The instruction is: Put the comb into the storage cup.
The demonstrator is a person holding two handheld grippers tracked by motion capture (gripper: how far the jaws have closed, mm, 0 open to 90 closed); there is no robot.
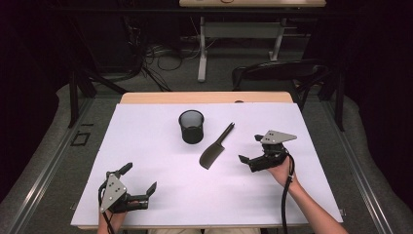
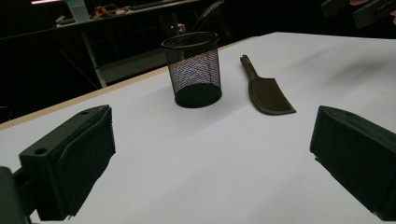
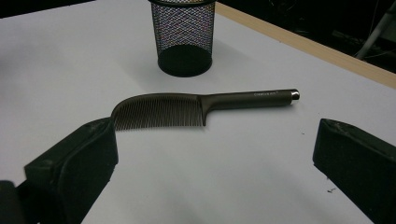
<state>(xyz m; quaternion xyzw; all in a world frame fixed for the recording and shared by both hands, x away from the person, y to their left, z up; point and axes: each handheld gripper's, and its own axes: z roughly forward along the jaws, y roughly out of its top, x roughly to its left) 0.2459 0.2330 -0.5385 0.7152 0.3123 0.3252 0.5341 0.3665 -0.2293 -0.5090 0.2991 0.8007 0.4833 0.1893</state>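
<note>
Right claw (image 3: 215, 154) wide open, empty, near comb (image 3: 187, 108).

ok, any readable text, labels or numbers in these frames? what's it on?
Comb handle: a small line of print near the metal tip, too small and blurred to read.
Mesh cup: no text visible.
Left gripper and right gripper: no readable markings.
Table: no text.
So nothing can be quoted.

Bright lit tabletop, dark surroundings, soft shadows
</note>
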